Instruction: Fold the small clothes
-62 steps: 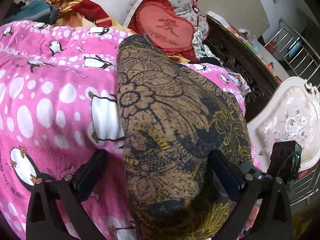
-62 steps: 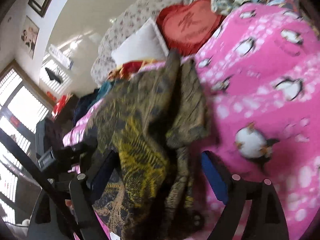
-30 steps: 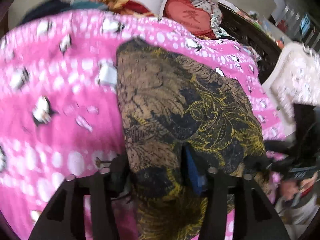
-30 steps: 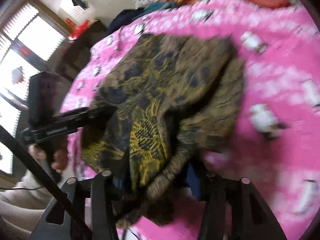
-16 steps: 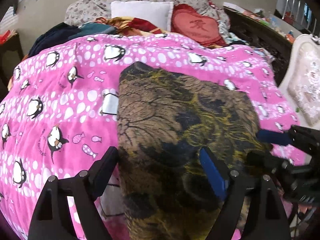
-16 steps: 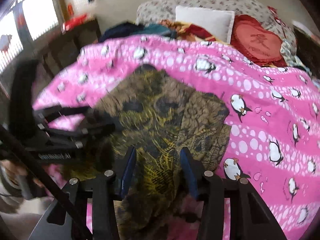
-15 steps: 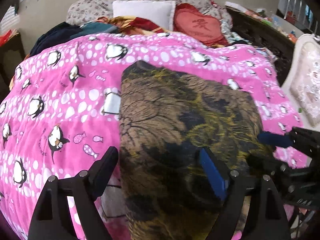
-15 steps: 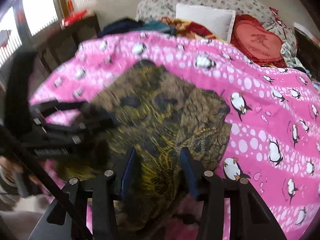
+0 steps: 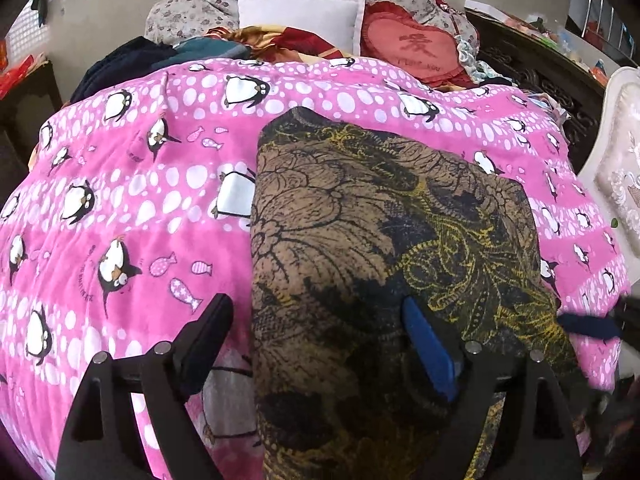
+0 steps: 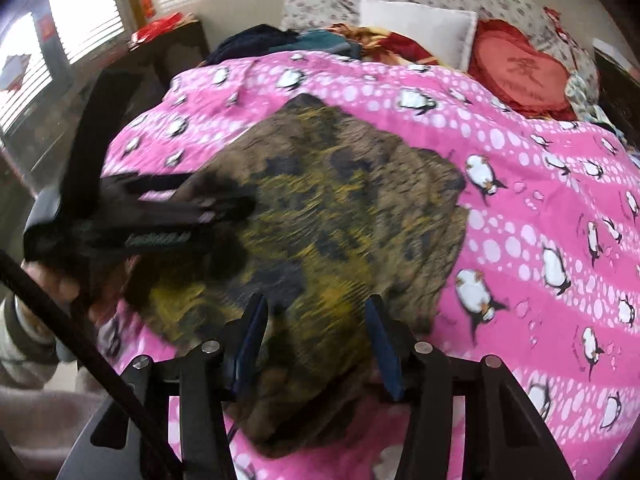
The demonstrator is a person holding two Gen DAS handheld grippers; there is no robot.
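One garment, brown with black and yellow floral print, lies flat on the pink penguin quilt of the bed, long axis running from the near edge toward the pillows, narrow end pointing at the white pillow. Judged step: a fold has been laid and is being released. Left claw is opening, jaws wide, straddling the near left edge without pressing it. Right claw is also opening; cloth sits between its jaws, and contact cannot be confirmed through blur. Next move calls for regripping the near edge and folding it toward the far end.
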